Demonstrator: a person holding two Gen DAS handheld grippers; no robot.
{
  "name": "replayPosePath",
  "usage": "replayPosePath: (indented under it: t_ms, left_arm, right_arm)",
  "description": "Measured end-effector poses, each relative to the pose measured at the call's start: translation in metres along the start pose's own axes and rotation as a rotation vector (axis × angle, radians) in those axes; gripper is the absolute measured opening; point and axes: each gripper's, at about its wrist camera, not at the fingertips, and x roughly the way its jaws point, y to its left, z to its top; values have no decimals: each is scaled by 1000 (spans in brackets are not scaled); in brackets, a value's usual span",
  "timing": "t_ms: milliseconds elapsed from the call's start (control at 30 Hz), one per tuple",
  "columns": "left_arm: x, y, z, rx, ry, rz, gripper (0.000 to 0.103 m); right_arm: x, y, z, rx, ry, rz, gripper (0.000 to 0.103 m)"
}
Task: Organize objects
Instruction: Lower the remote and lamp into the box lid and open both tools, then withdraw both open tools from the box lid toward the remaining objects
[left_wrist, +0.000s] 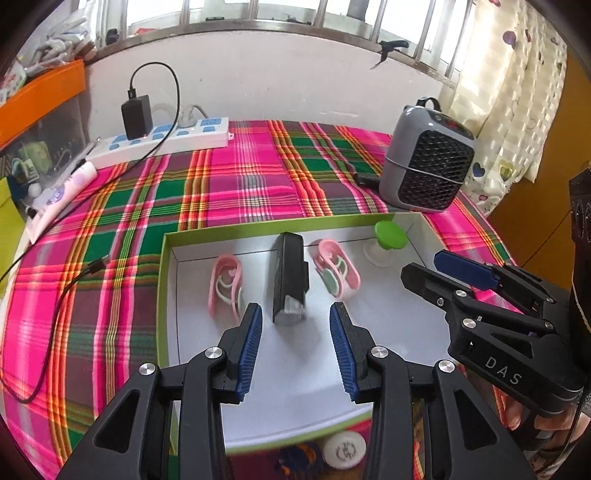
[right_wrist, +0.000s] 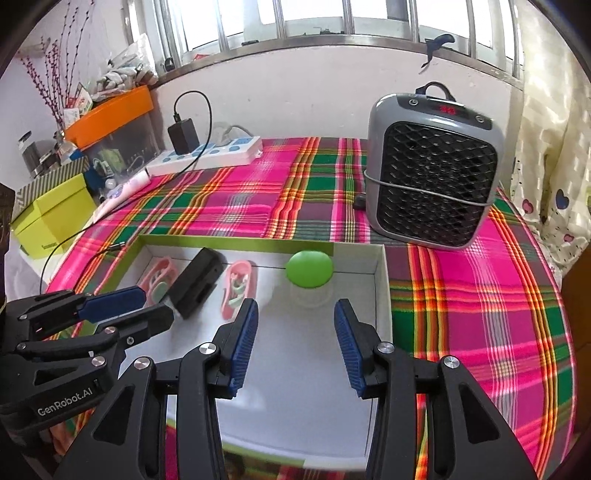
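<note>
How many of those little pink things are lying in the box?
2. One pink thing lies left of the black block in the box; the other pink thing lies right of it, toward the green-capped jar. None seems hidden.

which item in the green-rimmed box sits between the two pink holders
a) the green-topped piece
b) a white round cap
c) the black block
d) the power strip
c, since in the left wrist view the black block lies in the green-rimmed box with one pink holder on its left and the other pink holder on its right, while the green-topped piece stands further right.
</note>
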Motion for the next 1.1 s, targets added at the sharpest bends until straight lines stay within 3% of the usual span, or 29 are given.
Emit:
replayPosePath:
  t_ms: [300,500,633,700,867,1000,1100]
  left_arm:
    - [-24,-1,-14,-1,-27,1,36]
    - [-42,-2,-25,3,-61,10,36]
    - [-53,0,-35,-5,-74,1,36]
    - [-56,1,-39,-5,-71,5,36]
    - [-64,-1,-59,3,-69,-19,36]
    - [-70,-3,-65,7,-70,-36,36]
    - [-74,-2,-66,6,-78,-38,36]
  right_arm:
    - [-22,5,-13,6,-28,-1,44]
    - [-40,3,-19,41,-91,25,44]
    - [-61,-3,-20,93,-151,104,44]
    - [-66,0,-22,72,-139,134,44]
    - [-69,12,-34,-14,-136,43,44]
    - [-75,0,-32,75,-177,78,44]
    - [-86,-1,-27,52,-194,66,44]
